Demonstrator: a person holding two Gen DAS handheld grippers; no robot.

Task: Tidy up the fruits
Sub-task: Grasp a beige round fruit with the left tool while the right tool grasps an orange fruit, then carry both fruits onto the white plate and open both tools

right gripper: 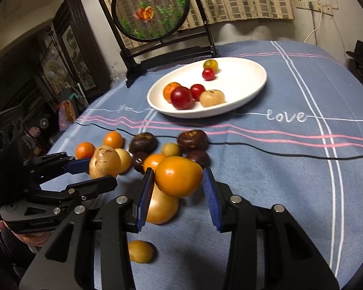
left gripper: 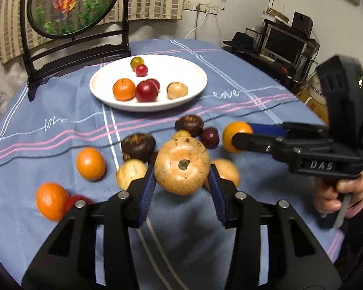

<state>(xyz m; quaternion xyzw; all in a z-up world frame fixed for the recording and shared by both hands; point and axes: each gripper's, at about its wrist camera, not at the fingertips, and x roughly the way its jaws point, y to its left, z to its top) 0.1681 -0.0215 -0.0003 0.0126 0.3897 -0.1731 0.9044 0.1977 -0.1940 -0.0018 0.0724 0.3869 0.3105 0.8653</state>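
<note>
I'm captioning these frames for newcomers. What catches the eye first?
Each gripper grips a fruit above the blue tablecloth: the left gripper a tan fruit, the right gripper an orange fruit. Behind sit a white plate with six fruits and a goldfish screen.

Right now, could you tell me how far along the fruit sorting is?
Partly done. Six fruits already sit on the white plate, among them a small orange. In hand: the left gripper holds a tan round fruit, the right gripper holds an orange fruit. Left: a cluster of loose fruits on the blue tablecloth, including a dark brown one.
</note>
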